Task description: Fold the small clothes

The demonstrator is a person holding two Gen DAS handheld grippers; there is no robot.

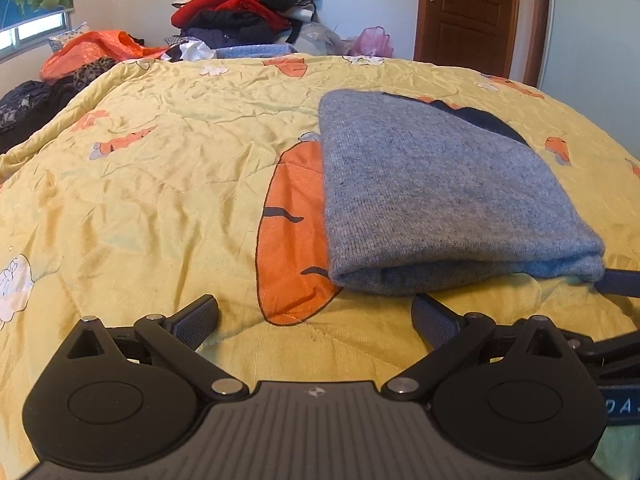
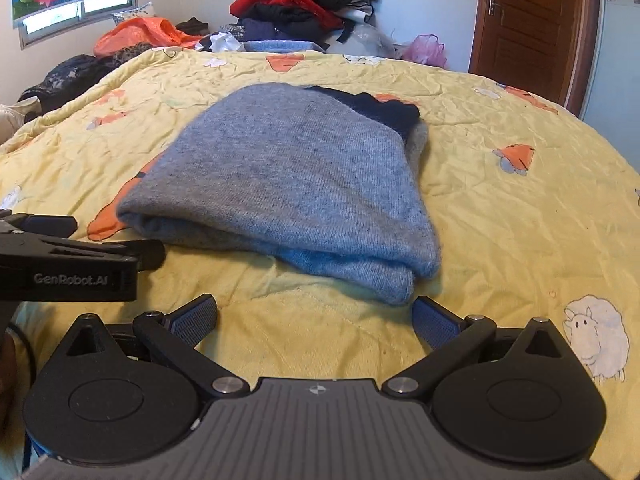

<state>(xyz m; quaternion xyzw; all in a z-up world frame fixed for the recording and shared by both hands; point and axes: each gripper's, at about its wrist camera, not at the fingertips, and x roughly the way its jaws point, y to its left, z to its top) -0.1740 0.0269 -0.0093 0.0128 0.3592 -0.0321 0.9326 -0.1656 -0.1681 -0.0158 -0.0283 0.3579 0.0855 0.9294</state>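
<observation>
Grey sweater (image 2: 288, 184) lies folded on yellow quilt (image 2: 500, 216), both grippers (image 1: 316, 320) (image 2: 314, 320) spread, holding nothing

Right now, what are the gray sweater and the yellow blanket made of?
The gray sweater looks like soft knitted wool or a wool-like yarn: fuzzy, speckled, with fine ribs. The yellow blanket looks like thin, smooth woven cotton or polyester, quilted: crinkly, stitched, printed with cartoons.

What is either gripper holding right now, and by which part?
Nothing. The left gripper and right gripper are both open, just short of the folded grey sweater on the yellow quilt.
</observation>
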